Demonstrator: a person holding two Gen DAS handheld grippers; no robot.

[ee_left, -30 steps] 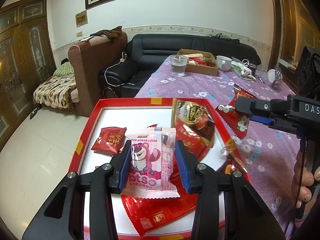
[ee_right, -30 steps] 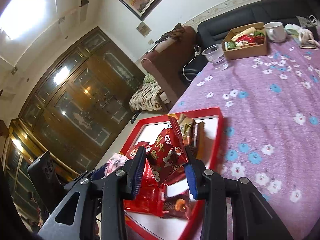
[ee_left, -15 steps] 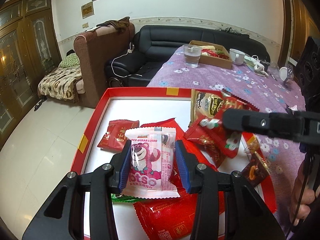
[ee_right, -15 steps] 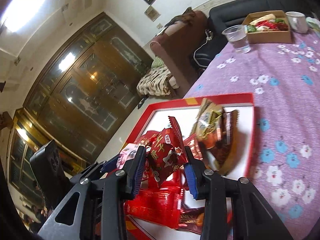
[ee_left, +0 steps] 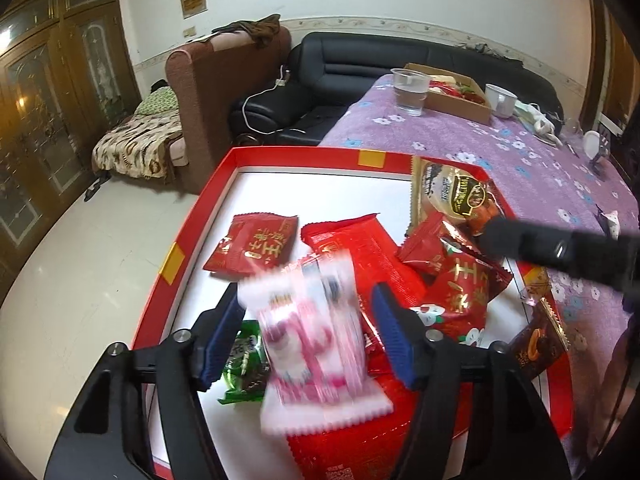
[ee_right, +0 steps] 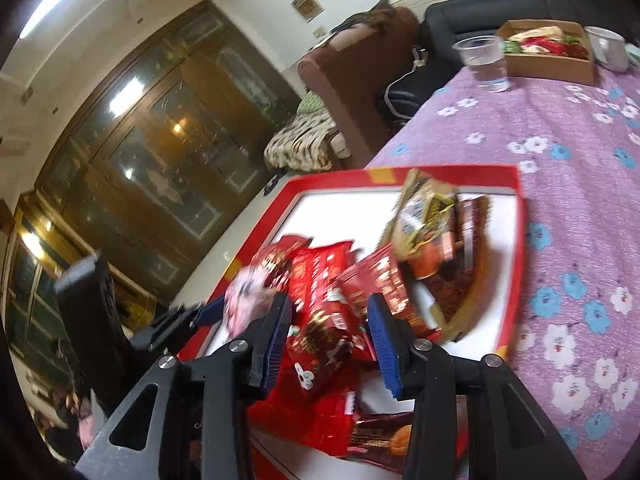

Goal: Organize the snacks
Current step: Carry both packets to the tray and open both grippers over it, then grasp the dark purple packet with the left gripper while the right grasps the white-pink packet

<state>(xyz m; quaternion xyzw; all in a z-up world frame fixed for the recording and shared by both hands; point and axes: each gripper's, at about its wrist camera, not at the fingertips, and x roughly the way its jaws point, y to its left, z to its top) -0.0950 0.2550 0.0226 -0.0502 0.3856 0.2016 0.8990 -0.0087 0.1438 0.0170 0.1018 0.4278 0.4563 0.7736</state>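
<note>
Grippers over red tray (ee_left: pixel 192 236), left gripper (ee_left: pixel 308 320) just opened, blurred pink packet (ee_left: pixel 312 340) loose between, right gripper (ee_right: pixel 330 328) at 3 o'clock, just opened, red packet (ee_right: pixel 320 356) unclamped.

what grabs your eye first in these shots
The red-rimmed white tray at the near table edge, heaped with shiny red snack packets. Over it the left gripper has just been opening: the blurred pink-and-white bear-print packet sits loose between its blue pads. The right gripper has been opening too, a red foil packet between its jaws. Behind lies the purple flowered tablecloth.
</note>
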